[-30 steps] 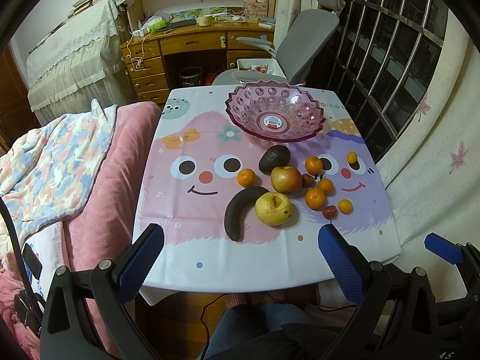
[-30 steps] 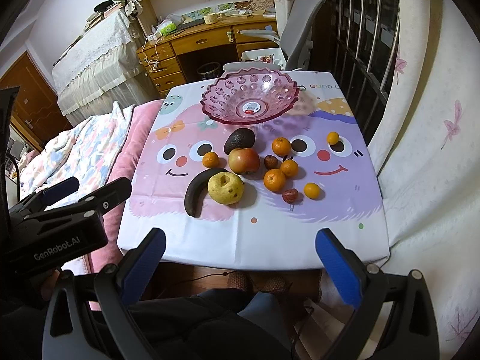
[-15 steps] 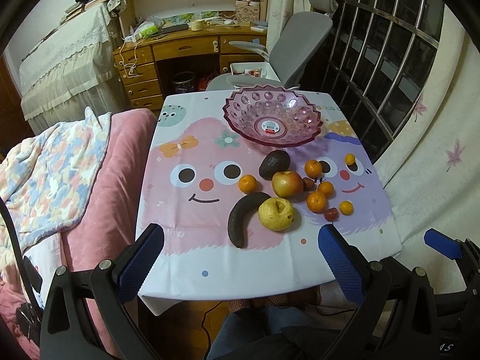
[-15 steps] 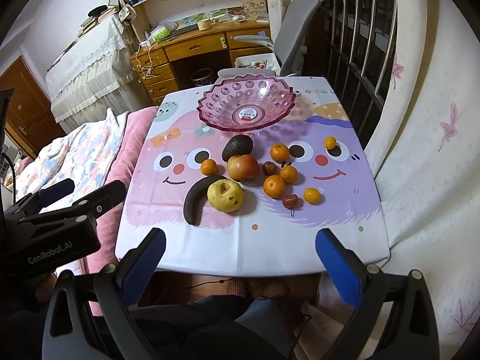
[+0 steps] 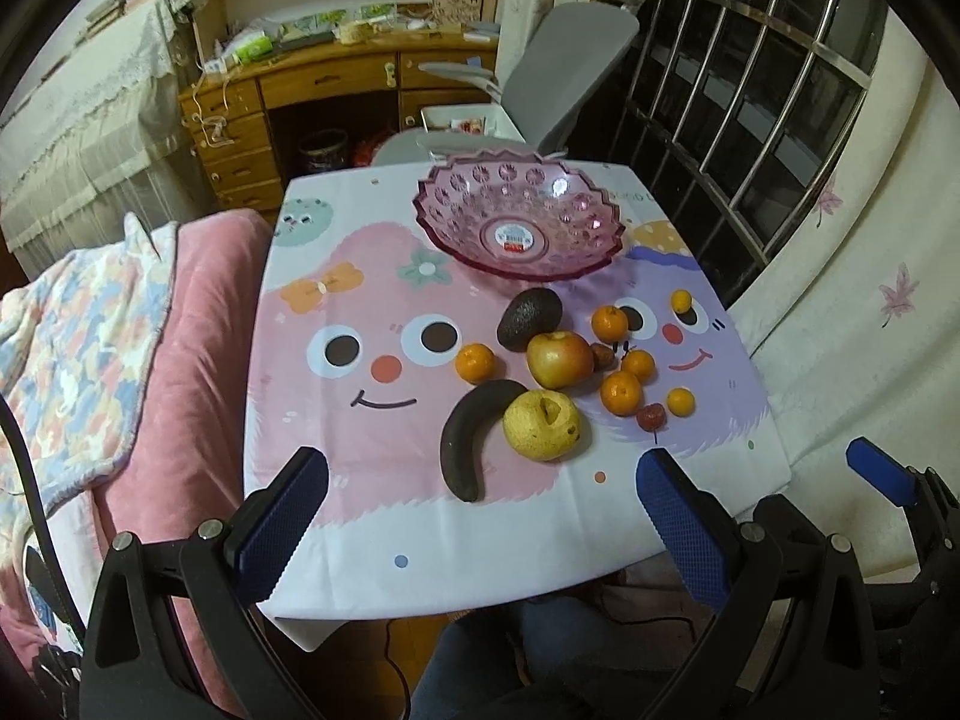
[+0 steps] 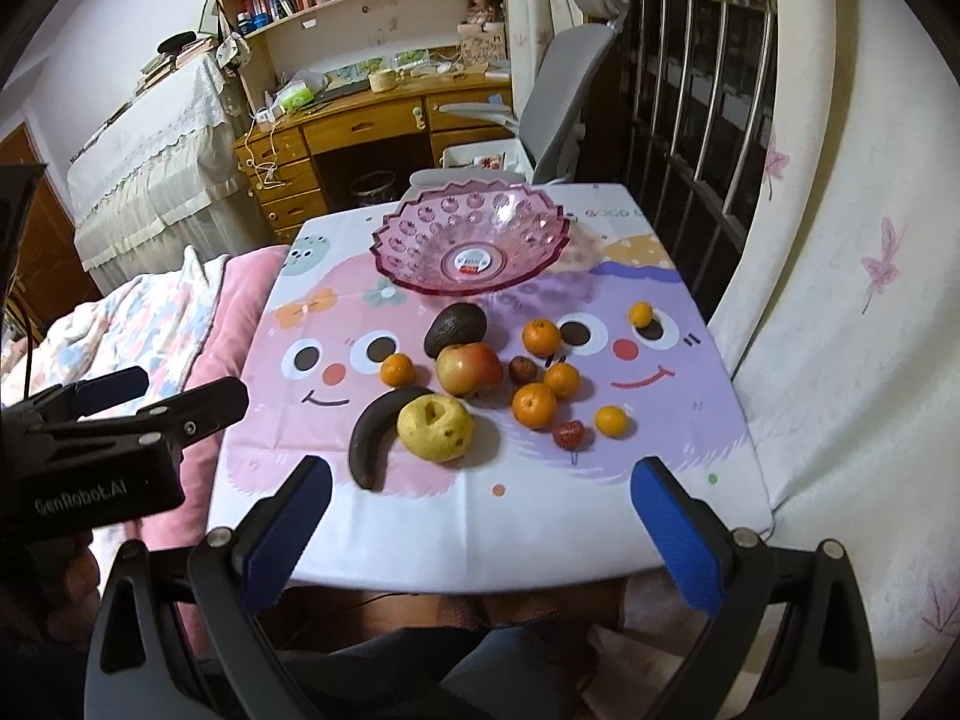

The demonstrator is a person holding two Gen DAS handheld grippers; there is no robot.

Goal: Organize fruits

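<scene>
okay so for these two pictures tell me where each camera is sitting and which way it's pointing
Left wrist: on the left gripper, above the table's near edge, facing the far desk; shows its own open blue-padded fingers, the right gripper at lower right, and the person's lap.
Right wrist: on the right gripper, same near edge, facing likewise; shows its own open fingers, the left gripper at left, and a hand under it.
Shared: the empty pink bowl, apple, pear, dark banana.

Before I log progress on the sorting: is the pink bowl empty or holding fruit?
Empty. Through the pink bowl only its base sticker shows, and every fruit, like the apple and pear, lies on the tablecloth.
</scene>
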